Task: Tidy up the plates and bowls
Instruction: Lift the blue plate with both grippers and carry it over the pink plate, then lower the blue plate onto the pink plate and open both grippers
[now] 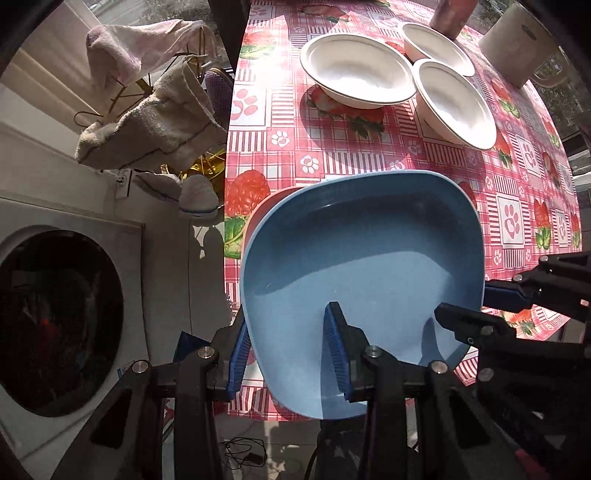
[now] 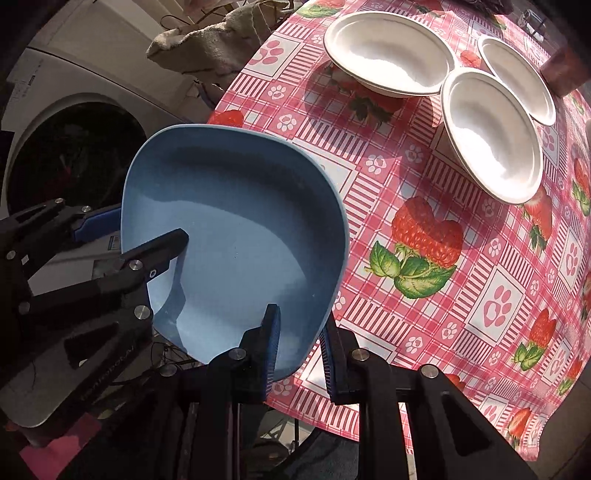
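A blue rounded-square plate (image 1: 362,258) hangs tilted over the near left edge of the table, gripped from two sides. My left gripper (image 1: 288,332) is shut on its near rim, one pad inside and one outside. My right gripper (image 2: 301,332) is shut on another part of the blue plate's (image 2: 236,221) rim. Each gripper also shows in the other's view: the right gripper (image 1: 476,306) and the left gripper (image 2: 125,230). A pink plate's rim (image 1: 264,210) peeks out under the blue one. Three white bowls (image 1: 354,70) (image 1: 436,46) (image 1: 454,103) sit close together farther back.
The table wears a pink strawberry-and-paw cloth (image 1: 288,140). A white mug (image 1: 517,44) and a pink cup (image 1: 450,14) stand behind the bowls. Left of the table are a washing machine (image 1: 59,321) and towels on a rack (image 1: 159,122). Cables (image 1: 243,454) lie on the floor.
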Demonstrator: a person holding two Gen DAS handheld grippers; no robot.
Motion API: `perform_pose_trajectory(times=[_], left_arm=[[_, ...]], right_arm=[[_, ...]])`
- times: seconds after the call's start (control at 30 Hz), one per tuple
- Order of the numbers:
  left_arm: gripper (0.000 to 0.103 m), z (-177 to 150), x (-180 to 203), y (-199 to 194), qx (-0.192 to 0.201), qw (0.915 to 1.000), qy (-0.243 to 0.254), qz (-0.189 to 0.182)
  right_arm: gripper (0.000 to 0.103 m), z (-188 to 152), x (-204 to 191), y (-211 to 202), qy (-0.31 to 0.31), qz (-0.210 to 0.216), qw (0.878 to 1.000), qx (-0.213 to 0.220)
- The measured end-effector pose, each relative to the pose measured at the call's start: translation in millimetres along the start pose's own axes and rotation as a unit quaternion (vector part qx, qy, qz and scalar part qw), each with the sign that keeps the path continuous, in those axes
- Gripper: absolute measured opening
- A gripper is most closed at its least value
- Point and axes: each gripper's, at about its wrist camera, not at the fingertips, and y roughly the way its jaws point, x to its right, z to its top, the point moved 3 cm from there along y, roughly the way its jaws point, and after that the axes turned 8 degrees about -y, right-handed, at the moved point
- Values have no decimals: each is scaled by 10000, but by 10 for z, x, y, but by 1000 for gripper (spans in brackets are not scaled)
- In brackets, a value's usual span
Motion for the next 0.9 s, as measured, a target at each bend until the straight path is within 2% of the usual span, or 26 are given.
perform_pose_trajectory(times=[0.13,0.17,0.47,0.63,0.77,0.83,0.9], left_arm=[[42,19,-69,45,-17,10000,-37,16],[42,28,-70,54,-19,9998,-129,-118],[42,76,-97,139,-23,10000,15,-61],[55,83,-110,167,19,9999,-6,-114],[61,117,-150,198,-61,9993,-160,-347],[61,147,-207,163,31,9977,-383,-567],[64,201,-256,105,171,9947,-593,-825]], right_arm=[[24,48,-50,66,34,113,9999,-22],[24,54,-51,80,54,138,9999,-29],[24,122,-81,232,282,300,9991,-131],[24,183,-70,324,450,458,9978,-147],[24,232,-56,370,541,616,9966,-94],[33,229,-12,362,611,643,9960,-76],[61,193,85,320,753,559,9956,6]])
